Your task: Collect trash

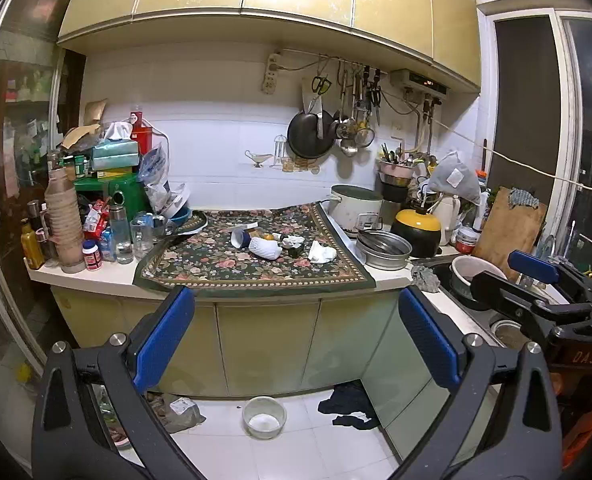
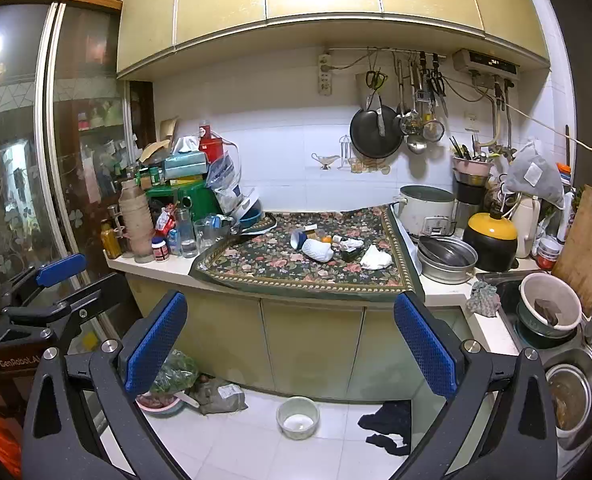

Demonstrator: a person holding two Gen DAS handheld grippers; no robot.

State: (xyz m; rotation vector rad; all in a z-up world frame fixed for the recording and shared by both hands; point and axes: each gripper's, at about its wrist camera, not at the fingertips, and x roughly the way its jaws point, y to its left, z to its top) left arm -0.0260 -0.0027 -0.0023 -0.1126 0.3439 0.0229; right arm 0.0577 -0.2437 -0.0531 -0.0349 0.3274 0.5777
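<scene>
Trash lies on a floral cloth on the counter: a white foam fruit net, a tipped blue-and-white cup, a crumpled white tissue and small dark scraps. My left gripper is open and empty, held well in front of the counter at cabinet height. My right gripper is open and empty, also back from the counter. Each gripper shows at the edge of the other's view.
Bottles, stacked cups and boxes crowd the counter's left end. A rice cooker, steel bowls and a yellow-lidded pot stand to the right. A sink with dishes is at far right. A bowl, dark cloth and bags lie on the floor.
</scene>
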